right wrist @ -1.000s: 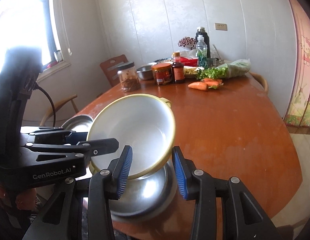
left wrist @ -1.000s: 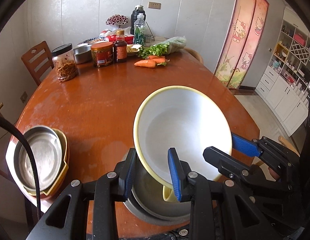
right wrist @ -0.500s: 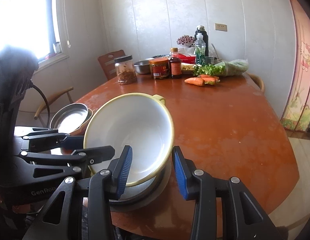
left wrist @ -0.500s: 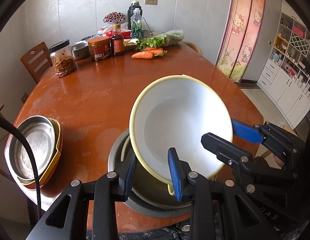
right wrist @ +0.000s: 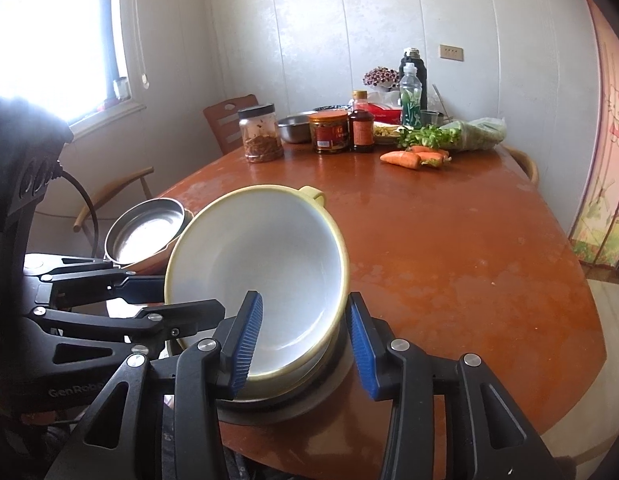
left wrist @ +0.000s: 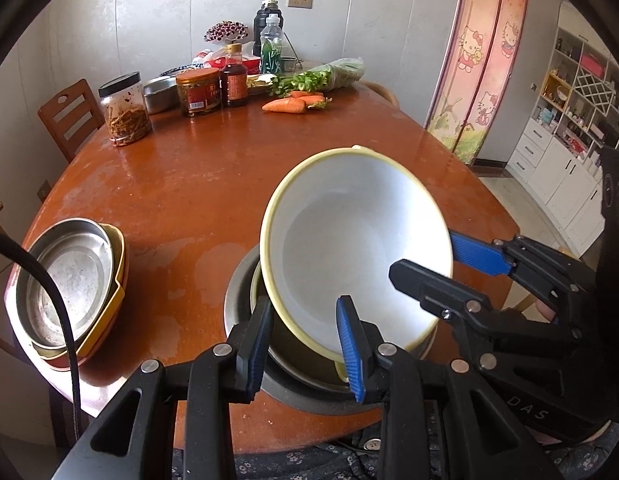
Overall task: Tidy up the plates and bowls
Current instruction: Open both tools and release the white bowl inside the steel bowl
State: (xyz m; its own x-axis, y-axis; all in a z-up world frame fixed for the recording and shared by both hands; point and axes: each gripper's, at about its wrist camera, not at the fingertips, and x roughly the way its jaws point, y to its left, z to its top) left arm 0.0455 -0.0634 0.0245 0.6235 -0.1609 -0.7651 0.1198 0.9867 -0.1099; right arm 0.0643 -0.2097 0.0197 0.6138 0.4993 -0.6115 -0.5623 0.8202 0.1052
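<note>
A white bowl with a yellow rim and a small handle leans toward me over a steel dish at the table's near edge; its low side rests among the dishes there. My left gripper is shut on the bowl's near rim, one pad outside and one inside. In the right wrist view the bowl leans left. My right gripper straddles its right rim, and its jaws are opening with the rim between them. Another yellow-rimmed dish lies under the bowl inside the steel dish.
A steel plate stacked on yellow and orange dishes sits at the table's left edge. Jars, bottles, carrots and greens crowd the far end. The brown table lies bare between. A black cable hangs at the left.
Both grippers have come down with the bowl, and its low side has sunk into the steel dish. The right gripper's jaws stand slightly wider.
</note>
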